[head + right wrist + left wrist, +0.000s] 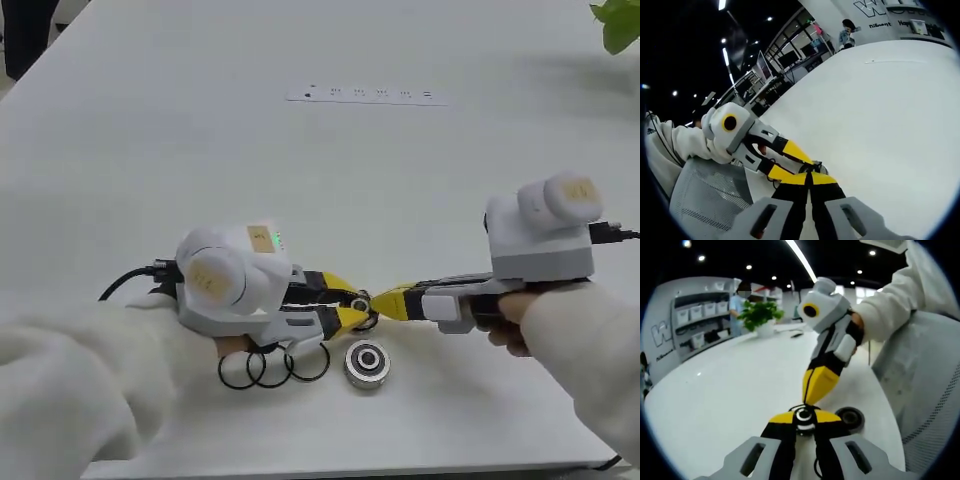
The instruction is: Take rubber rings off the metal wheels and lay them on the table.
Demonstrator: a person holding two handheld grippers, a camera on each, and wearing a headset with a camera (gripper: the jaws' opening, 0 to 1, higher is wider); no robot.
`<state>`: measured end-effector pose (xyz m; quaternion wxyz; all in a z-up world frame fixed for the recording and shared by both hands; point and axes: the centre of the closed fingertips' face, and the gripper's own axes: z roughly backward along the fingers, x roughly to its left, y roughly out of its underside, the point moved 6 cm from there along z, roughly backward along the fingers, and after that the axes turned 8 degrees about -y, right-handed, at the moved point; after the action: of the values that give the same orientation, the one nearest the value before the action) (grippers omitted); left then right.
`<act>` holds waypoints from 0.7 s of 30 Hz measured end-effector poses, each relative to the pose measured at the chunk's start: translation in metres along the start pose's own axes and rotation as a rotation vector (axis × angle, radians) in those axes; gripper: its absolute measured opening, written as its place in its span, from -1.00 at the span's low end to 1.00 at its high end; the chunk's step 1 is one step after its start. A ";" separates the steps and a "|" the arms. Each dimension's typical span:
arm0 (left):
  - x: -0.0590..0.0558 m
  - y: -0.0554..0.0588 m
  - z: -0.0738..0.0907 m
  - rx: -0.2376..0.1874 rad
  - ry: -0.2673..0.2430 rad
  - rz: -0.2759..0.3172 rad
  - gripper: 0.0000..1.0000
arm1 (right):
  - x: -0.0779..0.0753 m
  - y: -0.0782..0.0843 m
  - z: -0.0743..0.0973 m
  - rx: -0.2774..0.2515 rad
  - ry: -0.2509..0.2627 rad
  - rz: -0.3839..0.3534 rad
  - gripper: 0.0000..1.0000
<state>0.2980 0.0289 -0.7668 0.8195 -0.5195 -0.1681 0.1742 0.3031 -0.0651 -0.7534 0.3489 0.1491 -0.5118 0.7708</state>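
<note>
The left hand-held gripper [352, 305] and the right hand-held gripper [385, 303] are both white-bodied, with black fingers tipped yellow. The metal wheel [804, 416] between the left jaws is silver, rimmed black. The loose rubber rings [270, 366] are black, the bench [330, 180] plain white, and the plant [620, 25] green.

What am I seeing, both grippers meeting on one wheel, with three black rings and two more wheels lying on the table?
Nearly. The head view shows one loose wheel lying on the table, not two. The left gripper and right gripper do meet on one held wheel, beside three black rings.
</note>
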 end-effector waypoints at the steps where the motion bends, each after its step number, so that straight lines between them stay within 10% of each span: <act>1: 0.000 0.000 0.000 -0.001 0.000 0.002 -0.72 | 0.002 -0.001 -0.001 -0.001 -0.007 0.003 -1.00; 21: 0.003 -0.003 0.008 0.035 0.003 -0.028 -0.61 | -0.002 -0.001 0.001 -0.014 0.012 -0.011 -1.00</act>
<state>0.2977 0.0352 -0.7605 0.8310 -0.5031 -0.1710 0.1649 0.3052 -0.0661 -0.7535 0.3570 0.1450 -0.5143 0.7662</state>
